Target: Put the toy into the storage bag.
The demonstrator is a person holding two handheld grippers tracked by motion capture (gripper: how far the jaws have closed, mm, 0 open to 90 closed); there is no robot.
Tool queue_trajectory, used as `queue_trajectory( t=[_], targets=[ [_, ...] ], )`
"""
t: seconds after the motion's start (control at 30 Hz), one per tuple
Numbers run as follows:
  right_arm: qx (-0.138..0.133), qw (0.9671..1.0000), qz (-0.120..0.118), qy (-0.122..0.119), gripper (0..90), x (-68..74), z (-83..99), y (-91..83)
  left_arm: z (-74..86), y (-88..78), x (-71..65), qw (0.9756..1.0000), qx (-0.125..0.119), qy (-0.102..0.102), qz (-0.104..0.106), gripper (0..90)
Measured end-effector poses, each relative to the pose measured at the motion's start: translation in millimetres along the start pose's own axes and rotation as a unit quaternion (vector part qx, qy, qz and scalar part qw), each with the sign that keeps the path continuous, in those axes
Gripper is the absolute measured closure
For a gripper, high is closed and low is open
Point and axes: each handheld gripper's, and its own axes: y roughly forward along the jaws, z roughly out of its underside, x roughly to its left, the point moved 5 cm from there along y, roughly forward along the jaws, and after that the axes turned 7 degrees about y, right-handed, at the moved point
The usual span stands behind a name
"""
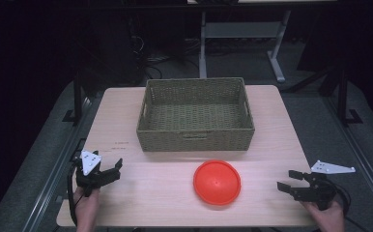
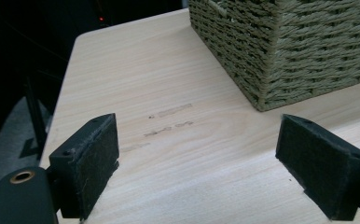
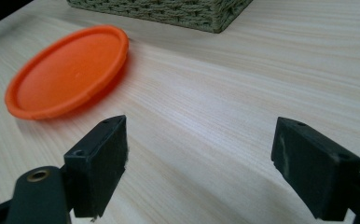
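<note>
An orange round plate [image 1: 217,182] lies flat on the light wooden table [image 1: 155,193], just in front of a woven green basket [image 1: 195,114] whose inside looks bare. My left gripper [image 1: 113,169] rests at the table's front left, open, nothing between its jaws; its own view shows the basket's corner [image 2: 280,46] ahead to the right. My right gripper [image 1: 288,181] sits at the front right, open and pointing left toward the plate [image 3: 68,72], a short stretch of bare wood between them.
The basket [image 3: 169,11] stands in the middle back of the table. Faint marks [image 2: 169,119] show on the wood at the left. Beyond the table are a dark floor, cables and the legs of a white desk [image 1: 276,63].
</note>
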Motion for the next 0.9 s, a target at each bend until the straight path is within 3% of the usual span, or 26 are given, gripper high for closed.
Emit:
queue_trajectory(
  t=[0.23,0.33,0.5,0.67,0.9],
  targets=[
    [-0.011,0.9999,0.004,0.0,17.2,5.5,-4.9,-2.1,0.4,-1.9,0.9,1.0,-0.006,-0.003,-0.003,12.7],
    [-0.018,0.9997,-0.015,0.004,17.2,10.8,-12.7,-3.5,0.5,-0.6,0.2,1.0,-0.006,-0.002,-0.002,12.7],
    [-0.021,0.9996,-0.019,0.0,15.7,15.7,-22.1,-3.2,-1.1,-2.0,-0.3,0.9999,-0.012,0.004,-0.004,12.7],
    [-0.014,0.9996,-0.024,0.0,15.4,24.8,-31.3,0.4,-2.7,-0.8,-3.0,0.9999,-0.01,0.008,-0.005,12.7],
    [0.018,0.999,-0.022,-0.036,15.5,45.2,-42.6,15.5,-4.3,-1.0,-5.6,0.9997,-0.019,0.013,-0.003,12.7]
  ],
)
